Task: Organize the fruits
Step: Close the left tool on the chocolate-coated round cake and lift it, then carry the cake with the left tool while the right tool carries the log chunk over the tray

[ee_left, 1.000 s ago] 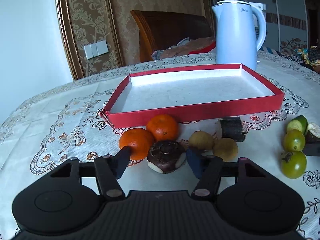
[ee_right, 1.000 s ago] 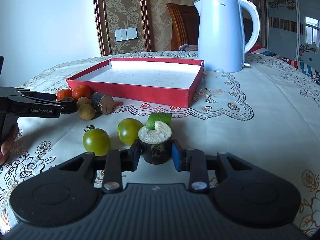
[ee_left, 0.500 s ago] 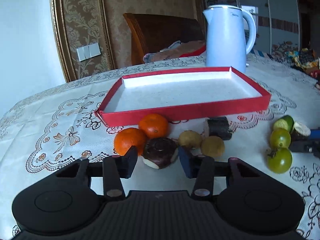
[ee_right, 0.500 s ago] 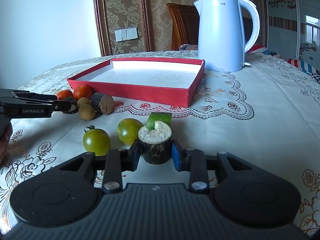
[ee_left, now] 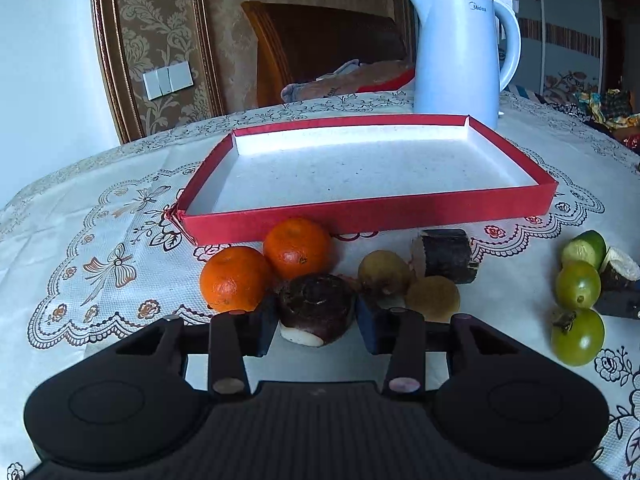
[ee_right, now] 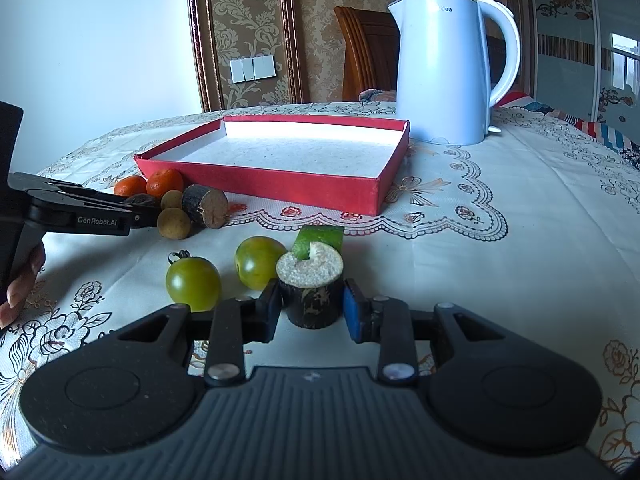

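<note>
A red tray (ee_left: 372, 216) with a white floor lies on the tablecloth; it also shows in the right wrist view (ee_right: 260, 180). My left gripper (ee_left: 316, 320) is shut on a dark purple round fruit (ee_left: 316, 304). Close by are two oranges (ee_left: 236, 278), two yellowish round fruits (ee_left: 384, 272) and a dark sugarcane piece (ee_left: 448, 256). My right gripper (ee_right: 312, 306) is shut on a dark sugarcane stub (ee_right: 312, 296) with a pale cut top. Two green tomatoes (ee_right: 194, 282) and a green wedge (ee_right: 318, 238) lie beside it.
A white electric kettle (ee_right: 444, 68) stands behind the tray's right corner. A wooden chair (ee_left: 320, 44) with cloth on it is behind the table. The left gripper's body (ee_right: 72, 212) and the hand holding it show at the left of the right wrist view.
My left gripper's jaws have closed in from open onto the dark purple fruit, and it has moved closer. My right gripper has stayed on the sugarcane stub.
</note>
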The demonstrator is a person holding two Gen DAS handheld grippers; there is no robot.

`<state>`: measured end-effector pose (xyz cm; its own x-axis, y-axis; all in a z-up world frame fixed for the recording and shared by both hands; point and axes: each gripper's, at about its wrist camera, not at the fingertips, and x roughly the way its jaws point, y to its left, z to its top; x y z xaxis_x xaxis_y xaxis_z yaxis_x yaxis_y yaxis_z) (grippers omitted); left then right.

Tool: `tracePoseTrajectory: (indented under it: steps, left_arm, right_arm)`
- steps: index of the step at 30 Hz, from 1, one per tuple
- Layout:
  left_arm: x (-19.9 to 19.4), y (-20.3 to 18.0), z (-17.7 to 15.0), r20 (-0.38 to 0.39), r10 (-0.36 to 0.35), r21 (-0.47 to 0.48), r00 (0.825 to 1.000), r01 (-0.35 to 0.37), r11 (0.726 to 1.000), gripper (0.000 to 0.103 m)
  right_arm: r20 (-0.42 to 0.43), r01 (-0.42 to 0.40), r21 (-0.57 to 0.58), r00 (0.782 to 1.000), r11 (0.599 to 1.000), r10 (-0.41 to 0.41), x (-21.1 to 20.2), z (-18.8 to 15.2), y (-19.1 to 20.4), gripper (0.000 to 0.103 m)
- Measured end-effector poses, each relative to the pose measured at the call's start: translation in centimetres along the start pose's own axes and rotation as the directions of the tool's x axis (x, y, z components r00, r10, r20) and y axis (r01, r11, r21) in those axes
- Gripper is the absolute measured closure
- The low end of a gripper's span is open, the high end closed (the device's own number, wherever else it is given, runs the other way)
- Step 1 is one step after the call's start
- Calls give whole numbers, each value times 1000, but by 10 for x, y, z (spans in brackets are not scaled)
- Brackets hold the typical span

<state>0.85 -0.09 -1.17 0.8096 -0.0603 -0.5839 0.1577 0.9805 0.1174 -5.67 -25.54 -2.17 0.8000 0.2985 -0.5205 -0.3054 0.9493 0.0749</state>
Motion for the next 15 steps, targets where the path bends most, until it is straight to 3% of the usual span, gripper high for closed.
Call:
tracePoseTrajectory:
  steps: [5,15]
  left_arm:
    - [-9,-8,-5,28,34,43,999,-36,998,63]
    - [-23,-2,-4,75,56,-6,996,-56,998,63]
  right_arm:
    - [39,10,-19,999,1000,-9,-6,-2,4,72]
    - [93,30,-36,995,999,-26,-12,1,7,72]
